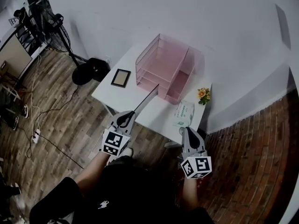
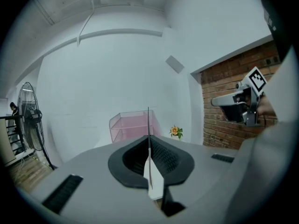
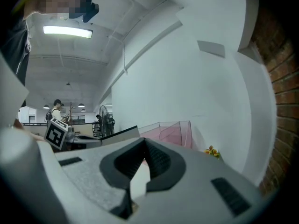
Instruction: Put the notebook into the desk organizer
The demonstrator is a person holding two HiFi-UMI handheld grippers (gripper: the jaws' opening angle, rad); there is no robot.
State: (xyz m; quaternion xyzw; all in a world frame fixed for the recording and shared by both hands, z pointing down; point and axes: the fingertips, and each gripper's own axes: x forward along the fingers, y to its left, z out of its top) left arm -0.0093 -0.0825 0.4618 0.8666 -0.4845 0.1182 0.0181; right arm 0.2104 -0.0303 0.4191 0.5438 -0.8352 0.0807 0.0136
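Notebook (image 1: 147,98) pinched in L gripper (image 1: 132,114), short of organizer (image 1: 166,64).
Head view: notebook edge-up over table (image 1: 154,118), tip toward pink organizer, not in it. L view: jaws clamp its thin edge. R view: R gripper (image 3: 144,143) pressed together, empty.

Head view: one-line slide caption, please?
Left gripper clamps the notebook edge-on, aimed at the pink desk organizer on the white table; right gripper shut, empty.

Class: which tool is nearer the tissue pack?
Right. The right tool is just short of the tissue pack; the left tool, gripping the notebook, is farther off to its left.
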